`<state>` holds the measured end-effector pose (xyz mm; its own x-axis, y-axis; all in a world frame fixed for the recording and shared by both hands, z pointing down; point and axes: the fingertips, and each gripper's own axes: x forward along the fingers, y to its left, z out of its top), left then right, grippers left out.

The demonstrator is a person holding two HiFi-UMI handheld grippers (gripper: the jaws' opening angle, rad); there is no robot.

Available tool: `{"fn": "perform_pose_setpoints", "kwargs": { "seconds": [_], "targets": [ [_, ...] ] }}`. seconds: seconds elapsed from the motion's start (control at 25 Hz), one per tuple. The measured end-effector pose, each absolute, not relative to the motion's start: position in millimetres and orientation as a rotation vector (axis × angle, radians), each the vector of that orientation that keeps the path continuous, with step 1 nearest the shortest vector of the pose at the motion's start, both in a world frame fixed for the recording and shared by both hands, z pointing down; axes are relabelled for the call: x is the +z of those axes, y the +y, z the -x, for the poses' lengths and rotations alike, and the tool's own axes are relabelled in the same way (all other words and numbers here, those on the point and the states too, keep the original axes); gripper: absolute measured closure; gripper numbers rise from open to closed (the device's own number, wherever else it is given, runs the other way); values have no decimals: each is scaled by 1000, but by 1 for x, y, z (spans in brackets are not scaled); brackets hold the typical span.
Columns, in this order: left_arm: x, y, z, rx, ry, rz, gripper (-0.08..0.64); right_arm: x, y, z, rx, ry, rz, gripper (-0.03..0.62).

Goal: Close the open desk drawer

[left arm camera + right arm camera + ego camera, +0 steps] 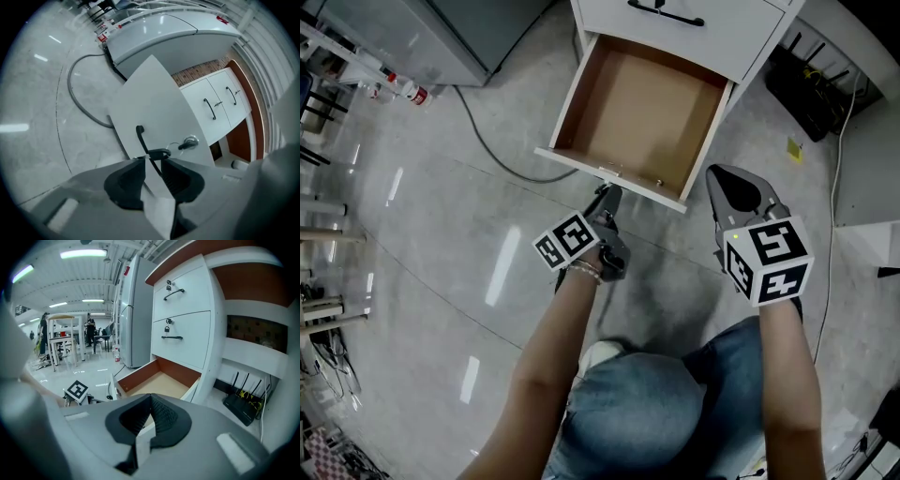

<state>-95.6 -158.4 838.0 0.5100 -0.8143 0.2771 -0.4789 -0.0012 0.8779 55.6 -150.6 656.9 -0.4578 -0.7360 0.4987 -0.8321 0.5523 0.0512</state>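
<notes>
The bottom desk drawer (609, 172) stands pulled out, its brown inside empty (159, 383). Its white front (154, 108) carries a black handle (143, 140) and a key (190, 142) in the lock. My left gripper (607, 194) is at the middle of that front. In the left gripper view its jaws (153, 161) stand apart with the handle's bar running between them, the pads not pressing on it. My right gripper (718, 174) hovers by the drawer's right front corner. In the right gripper view its fingertips (150, 397) meet and hold nothing.
A grey cable (492, 150) curls over the floor left of the drawer, beside a grey cabinet (469, 37). A black router (811, 89) with wires sits right of the desk. Two closed drawers (173, 294) are above. The person's knee (656, 403) is below the grippers.
</notes>
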Motion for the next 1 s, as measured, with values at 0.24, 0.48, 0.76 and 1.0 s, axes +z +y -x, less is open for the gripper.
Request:
{"fn": "perform_pose_setpoints", "kwargs": {
  "seconds": [0.24, 0.48, 0.76, 1.0],
  "targets": [
    [849, -172, 93, -452, -1102, -1584, 449, 664, -152, -65, 257, -2290, -1270, 594],
    [852, -175, 94, -631, -1014, -1517, 448, 671, -155, -78, 270, -2259, -1301, 594],
    [847, -176, 92, -811, -913, -1434, 541, 671, -156, -77, 270, -2262, -1304, 594],
    [847, -175, 91, -733, -926, -1426, 541, 673, -157, -76, 259, -2250, -1301, 594]
  ]
}}
